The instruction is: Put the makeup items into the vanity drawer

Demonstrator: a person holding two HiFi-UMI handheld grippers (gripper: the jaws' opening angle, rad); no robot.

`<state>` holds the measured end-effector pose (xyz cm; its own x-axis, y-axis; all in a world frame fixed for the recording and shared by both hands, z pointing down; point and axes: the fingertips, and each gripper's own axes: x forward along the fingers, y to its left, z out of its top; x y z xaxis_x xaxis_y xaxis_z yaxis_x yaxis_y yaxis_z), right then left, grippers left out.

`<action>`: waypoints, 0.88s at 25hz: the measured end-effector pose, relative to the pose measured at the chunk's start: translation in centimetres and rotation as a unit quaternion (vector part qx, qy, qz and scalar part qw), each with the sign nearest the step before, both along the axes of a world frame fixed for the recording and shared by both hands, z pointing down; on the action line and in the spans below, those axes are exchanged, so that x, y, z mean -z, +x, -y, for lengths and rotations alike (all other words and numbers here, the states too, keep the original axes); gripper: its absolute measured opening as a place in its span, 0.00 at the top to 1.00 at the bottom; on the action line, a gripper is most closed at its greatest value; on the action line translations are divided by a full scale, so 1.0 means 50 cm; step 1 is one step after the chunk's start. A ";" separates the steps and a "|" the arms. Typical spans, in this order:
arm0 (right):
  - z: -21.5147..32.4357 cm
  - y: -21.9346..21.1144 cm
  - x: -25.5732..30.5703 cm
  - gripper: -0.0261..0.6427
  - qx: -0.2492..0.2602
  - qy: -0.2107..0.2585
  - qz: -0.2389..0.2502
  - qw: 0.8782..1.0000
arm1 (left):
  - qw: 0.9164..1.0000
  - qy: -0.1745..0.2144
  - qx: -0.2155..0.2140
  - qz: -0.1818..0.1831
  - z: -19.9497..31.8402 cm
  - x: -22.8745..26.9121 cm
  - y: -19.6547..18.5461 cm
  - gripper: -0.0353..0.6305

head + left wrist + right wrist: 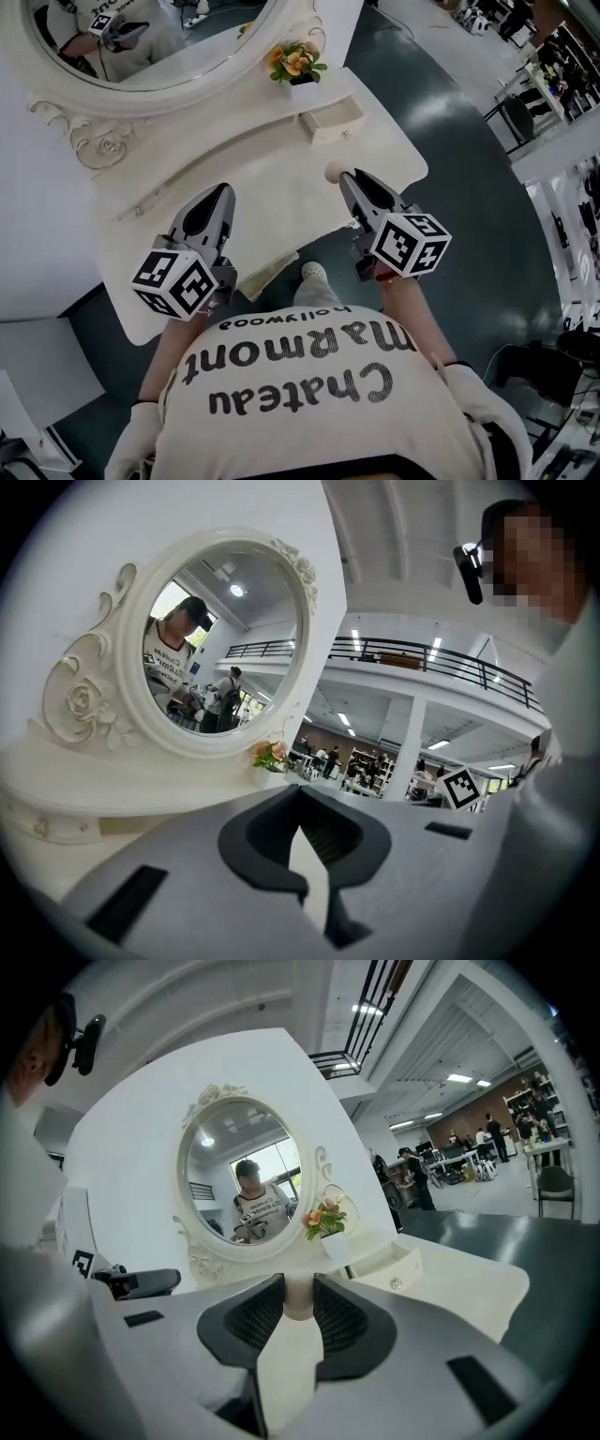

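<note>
A white vanity table [281, 178] stands under an oval mirror [141, 42]. Its small drawer [330, 122] is pulled open beside the flower pot and also shows in the right gripper view [394, 1262]. My right gripper [343, 175] hovers over the table's right part, shut on a beige rounded makeup sponge [333, 172]. In its own view the sponge [298, 1302] sits pinched between the ribbed pads of that gripper [298, 1283]. My left gripper [225, 190] hangs over the table's middle, its tips together with nothing held [302, 829].
A white pot of orange flowers [298, 70] stands behind the drawer. A folded paper [267, 274] lies at the table's near edge by the person's white shoe [312, 272]. Dark floor lies to the right of the table. A white wall is at the left.
</note>
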<state>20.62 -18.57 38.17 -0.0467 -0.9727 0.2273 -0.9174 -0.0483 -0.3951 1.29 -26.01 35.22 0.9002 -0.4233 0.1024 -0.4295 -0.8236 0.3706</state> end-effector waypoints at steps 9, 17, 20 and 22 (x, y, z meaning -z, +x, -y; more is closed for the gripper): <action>0.152 0.126 0.014 0.79 0.063 -0.007 -0.012 0.998 | 0.995 -0.005 0.102 -0.009 0.091 0.023 0.025 0.94; 0.266 0.263 -0.013 0.79 0.070 -0.028 -0.016 0.997 | 0.976 -0.011 0.219 -0.011 0.137 0.024 -0.029 0.94; 0.303 0.280 -0.027 0.79 0.090 -0.041 -0.014 0.995 | 0.968 -0.015 0.249 -0.010 0.134 0.023 -0.043 0.94; 0.322 0.276 -0.039 0.79 0.113 -0.050 -0.014 0.992 | 0.963 -0.018 0.270 -0.013 0.131 0.021 -0.054 0.94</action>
